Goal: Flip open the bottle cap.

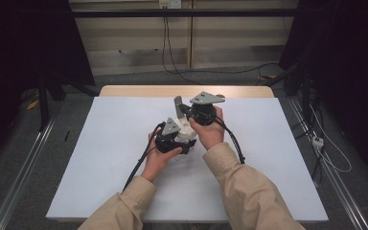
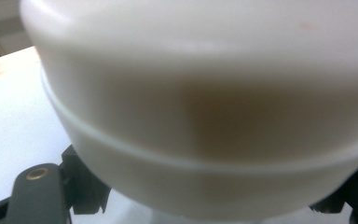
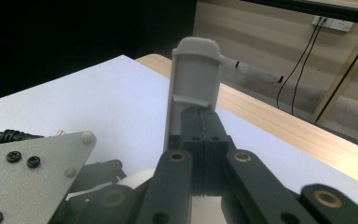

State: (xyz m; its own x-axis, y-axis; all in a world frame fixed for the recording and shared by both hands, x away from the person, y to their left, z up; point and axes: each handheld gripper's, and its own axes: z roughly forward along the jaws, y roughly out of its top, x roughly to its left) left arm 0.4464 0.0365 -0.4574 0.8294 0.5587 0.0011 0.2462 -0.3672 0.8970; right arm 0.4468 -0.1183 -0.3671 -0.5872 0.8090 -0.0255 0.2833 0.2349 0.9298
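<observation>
White rounded container (image 1: 188, 133), near the tabletop's (image 1: 100, 158) middle, sits gripped in the left gripper's (image 1: 178, 140) fingers, steadying it, while the right gripper's (image 3: 200, 119) closed fingers pinch its grey upright handle (image 3: 193, 88).

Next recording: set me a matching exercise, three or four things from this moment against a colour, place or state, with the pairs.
Things:
1. white container
2. grey handle
3. table
4. wall socket

Descriptions:
A. covered in white, wood showing at the far edge
B. upright, clamped by the right hand-held gripper
C. on the wall, two cables hanging from it
D. rounded, right up against the left hand-held gripper's camera

Pairs: 1-D, 2-B, 3-A, 4-C
</observation>
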